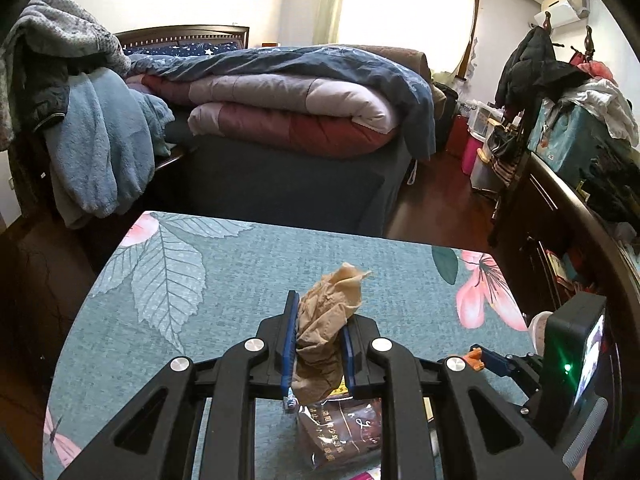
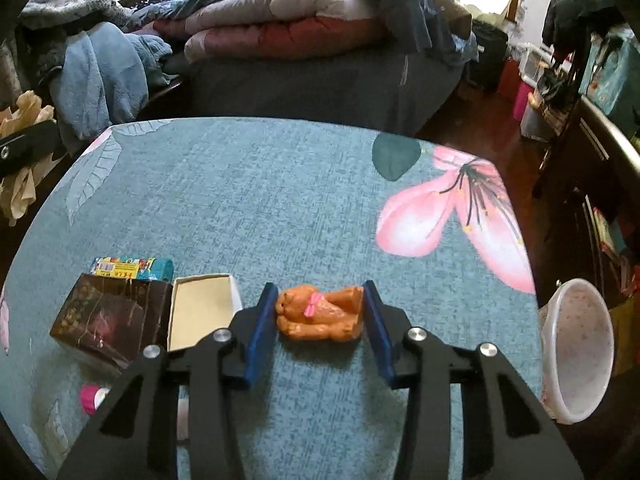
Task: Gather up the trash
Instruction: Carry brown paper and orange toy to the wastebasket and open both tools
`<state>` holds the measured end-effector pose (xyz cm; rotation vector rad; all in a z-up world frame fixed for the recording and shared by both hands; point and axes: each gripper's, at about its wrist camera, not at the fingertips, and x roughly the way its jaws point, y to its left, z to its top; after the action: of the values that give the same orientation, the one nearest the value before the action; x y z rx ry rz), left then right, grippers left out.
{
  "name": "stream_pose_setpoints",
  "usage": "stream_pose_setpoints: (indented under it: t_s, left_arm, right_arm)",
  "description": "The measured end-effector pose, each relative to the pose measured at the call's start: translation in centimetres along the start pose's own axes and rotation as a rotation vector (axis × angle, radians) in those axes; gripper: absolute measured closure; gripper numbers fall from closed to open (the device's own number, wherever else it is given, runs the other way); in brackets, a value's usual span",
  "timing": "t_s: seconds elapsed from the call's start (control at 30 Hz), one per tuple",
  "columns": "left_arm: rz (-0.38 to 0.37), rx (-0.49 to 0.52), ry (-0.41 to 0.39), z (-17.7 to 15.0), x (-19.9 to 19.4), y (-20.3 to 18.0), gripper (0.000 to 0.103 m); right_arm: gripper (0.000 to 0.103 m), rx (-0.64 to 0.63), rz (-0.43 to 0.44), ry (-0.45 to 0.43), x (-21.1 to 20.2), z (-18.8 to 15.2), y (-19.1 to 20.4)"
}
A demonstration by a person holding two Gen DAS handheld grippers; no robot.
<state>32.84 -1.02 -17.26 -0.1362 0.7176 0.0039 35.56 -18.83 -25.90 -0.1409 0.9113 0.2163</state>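
Brown crumpled paper (image 1: 324, 328) sits clamped between the blue pads of my left tool (image 1: 320, 344), lifted clear of the desk (image 1: 224, 280) so I can carry it off as trash. Under that tool lies a dark brown packet (image 1: 344, 428), not yet touched.

My right tool (image 2: 320, 320) straddles a small orange bear figure (image 2: 320, 314) lying on its side on the desk, pink bow up. The pads stand close at its head and feet; I judge them just about pressing, though I cannot tell for certain. I come at it end to end because that is its firm axis.

Left of it lie an open cardboard box (image 2: 200, 308), a dark carton (image 2: 108, 316) and a colourful wrapper (image 2: 132, 268). At the right edge waits a white bin (image 2: 576, 352), likely where all this goes. Beyond the desk stands the bed (image 1: 280, 112), piled with quilts.
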Motion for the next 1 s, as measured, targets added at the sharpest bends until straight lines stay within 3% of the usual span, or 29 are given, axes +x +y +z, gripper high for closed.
stream_pose_setpoints:
  t_s: [0.53,1.0]
  left_arm:
    - [0.006,0.026,-0.028,-0.4,-2.7,-2.1,0.084]
    - [-0.047,0.091,-0.059,-0.7,-5.0,-7.7,0.084]
  right_arm:
    - [0.059,0.046,0.036,-0.091,-6.6,-2.8,-1.7]
    - [0.059,0.097,0.055,-0.152,-11.3,-5.8,-5.3]
